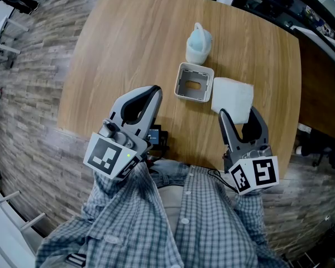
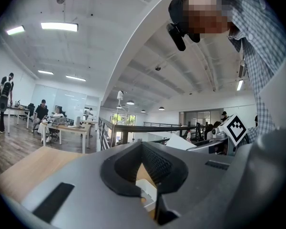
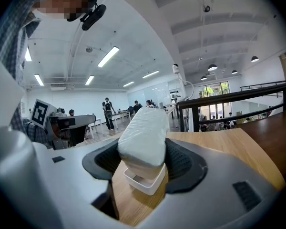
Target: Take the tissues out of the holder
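In the head view, the white square holder (image 1: 207, 85) stood empty on the wooden worktop (image 1: 128, 43), its grey inside bare. The white tissue pack (image 1: 231, 96) was just right of the holder, with its near edge between the jaws of the right tool (image 1: 238, 111). The left tool (image 1: 154, 89) hung on the near left side of the holder, apart from it, jaws together. A pale blue container (image 1: 199, 44) stood just beyond the holder.

In the left gripper view, that tool's (image 2: 142, 144) jaws met at the tips with nothing between them. A corner of the holder (image 2: 148, 194) showed through the gap behind them.

In the right gripper view, the right tool (image 3: 143, 146) was closed against both sides of the tissue pack (image 3: 143, 128), which filled the space between the jaws. The holder (image 3: 145, 181) sat beyond and below. Whether the pack rested on the worktop could not be told.

The removal looked nearly done. Setting the pack down well would probably call for a light squeeze, a flat lowering to the right of the holder, and opening only once it lay settled.
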{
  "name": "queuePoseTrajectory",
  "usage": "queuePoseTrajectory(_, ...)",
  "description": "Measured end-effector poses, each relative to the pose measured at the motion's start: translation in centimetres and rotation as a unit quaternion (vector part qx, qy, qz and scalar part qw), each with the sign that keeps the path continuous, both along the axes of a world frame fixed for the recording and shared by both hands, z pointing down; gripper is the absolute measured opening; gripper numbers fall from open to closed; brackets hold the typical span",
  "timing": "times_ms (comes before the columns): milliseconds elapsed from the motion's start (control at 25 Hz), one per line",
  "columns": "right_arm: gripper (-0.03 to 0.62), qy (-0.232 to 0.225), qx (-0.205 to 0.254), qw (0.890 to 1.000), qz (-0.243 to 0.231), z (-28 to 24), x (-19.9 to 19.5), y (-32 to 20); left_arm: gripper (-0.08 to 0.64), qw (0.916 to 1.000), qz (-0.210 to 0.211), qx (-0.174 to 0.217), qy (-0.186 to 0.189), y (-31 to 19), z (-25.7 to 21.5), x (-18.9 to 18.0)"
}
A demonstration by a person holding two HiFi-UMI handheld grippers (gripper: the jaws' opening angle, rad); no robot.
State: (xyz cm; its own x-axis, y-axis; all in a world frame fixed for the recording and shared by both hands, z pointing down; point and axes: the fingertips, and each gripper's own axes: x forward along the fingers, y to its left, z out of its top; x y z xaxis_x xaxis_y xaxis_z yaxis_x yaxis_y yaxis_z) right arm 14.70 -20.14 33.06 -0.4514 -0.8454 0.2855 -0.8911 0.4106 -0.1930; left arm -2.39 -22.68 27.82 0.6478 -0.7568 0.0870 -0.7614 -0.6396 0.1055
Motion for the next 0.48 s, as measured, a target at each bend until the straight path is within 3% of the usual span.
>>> queuePoseTrajectory(480, 0.276, 0.001, -0.005, 1.0, 0.006, 0.35, 0.13, -0.42, 0.006, 1.0, -0.007, -0.002, -0.003, -0.46, 0.16, -0.46)
